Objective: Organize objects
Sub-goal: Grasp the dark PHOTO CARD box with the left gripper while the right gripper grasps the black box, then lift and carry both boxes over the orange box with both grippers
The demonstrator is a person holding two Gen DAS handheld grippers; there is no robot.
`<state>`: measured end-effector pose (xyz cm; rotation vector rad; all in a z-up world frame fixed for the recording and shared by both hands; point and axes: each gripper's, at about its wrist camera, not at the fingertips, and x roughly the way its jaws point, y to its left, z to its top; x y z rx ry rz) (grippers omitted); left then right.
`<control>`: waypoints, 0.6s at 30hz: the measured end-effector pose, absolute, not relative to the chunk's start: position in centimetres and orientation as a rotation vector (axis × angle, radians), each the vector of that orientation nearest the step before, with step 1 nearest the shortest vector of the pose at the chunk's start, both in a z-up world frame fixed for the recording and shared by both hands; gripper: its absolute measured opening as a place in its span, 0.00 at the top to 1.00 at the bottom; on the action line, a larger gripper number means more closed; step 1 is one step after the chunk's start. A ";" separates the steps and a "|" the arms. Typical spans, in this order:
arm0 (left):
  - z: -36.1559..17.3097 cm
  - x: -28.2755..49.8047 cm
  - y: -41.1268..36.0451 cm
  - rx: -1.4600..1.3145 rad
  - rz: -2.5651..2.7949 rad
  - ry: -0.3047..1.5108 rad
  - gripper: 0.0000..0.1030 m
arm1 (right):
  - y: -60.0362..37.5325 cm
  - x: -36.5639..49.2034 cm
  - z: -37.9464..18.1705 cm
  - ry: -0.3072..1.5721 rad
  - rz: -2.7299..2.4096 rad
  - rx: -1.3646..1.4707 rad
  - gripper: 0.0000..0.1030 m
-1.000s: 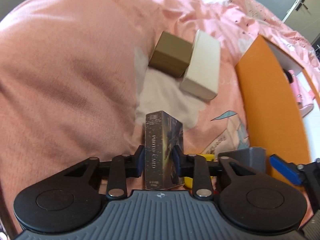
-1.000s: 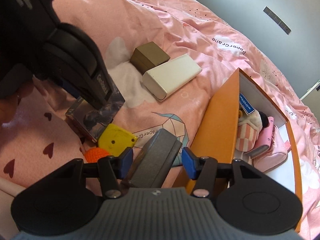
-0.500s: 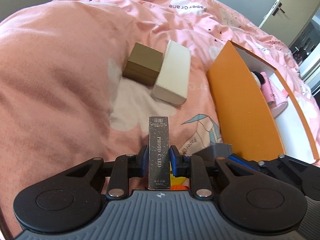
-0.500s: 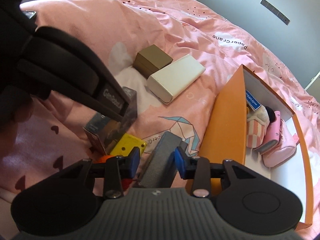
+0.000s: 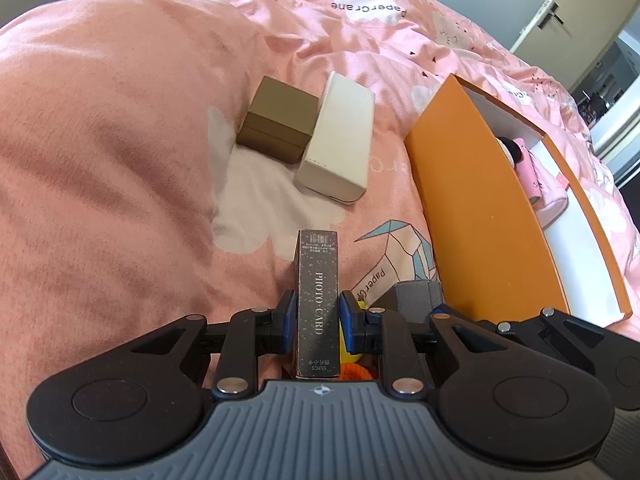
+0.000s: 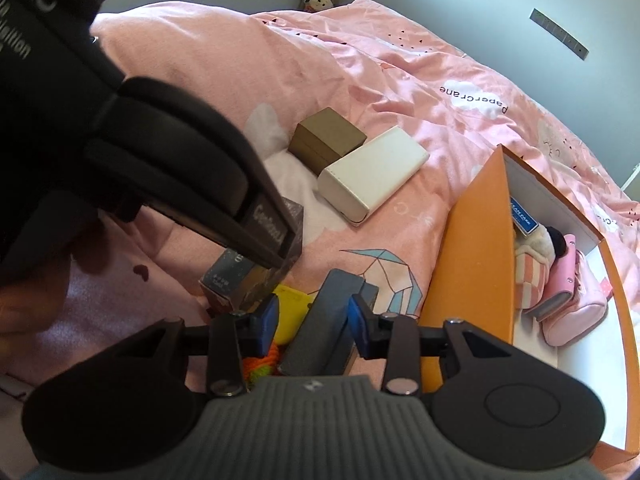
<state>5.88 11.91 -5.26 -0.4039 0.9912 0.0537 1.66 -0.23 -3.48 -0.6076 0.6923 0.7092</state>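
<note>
My left gripper (image 5: 318, 314) is shut on a dark "PHOTO CARD" box (image 5: 318, 292), held upright above the pink bedspread. The same box shows in the right wrist view (image 6: 256, 268) under the left gripper's body. My right gripper (image 6: 313, 320) is shut on a grey flat case (image 6: 324, 324), which also shows in the left wrist view (image 5: 412, 296). A yellow object (image 6: 290, 312) and an orange knitted ball (image 6: 260, 364) lie below both grippers.
A brown box (image 5: 278, 120) and a white box (image 5: 340, 148) lie side by side further up the bed. An open orange box (image 6: 472, 248) stands at the right, holding a pink pouch (image 6: 572, 304) and a plush toy (image 6: 532, 256).
Both grippers closed on their objects and lifted a little. The photo card box turned narrow edge toward the left camera. The view of the orange box widened.
</note>
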 end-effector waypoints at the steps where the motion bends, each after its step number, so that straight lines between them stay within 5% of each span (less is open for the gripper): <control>1: -5.3 5.9 11.9 -0.401 0.052 0.990 0.75 | -0.3 1.6 -3.5 0.689 0.703 -0.608 0.61; 7: -5.2 5.8 11.9 -0.397 0.051 0.989 0.75 | -0.4 1.5 -3.3 0.668 0.645 -0.607 0.47; 18: -6.1 6.4 12.0 -0.421 0.066 1.040 0.75 | -0.3 4.3 -4.5 0.828 0.629 -0.513 0.57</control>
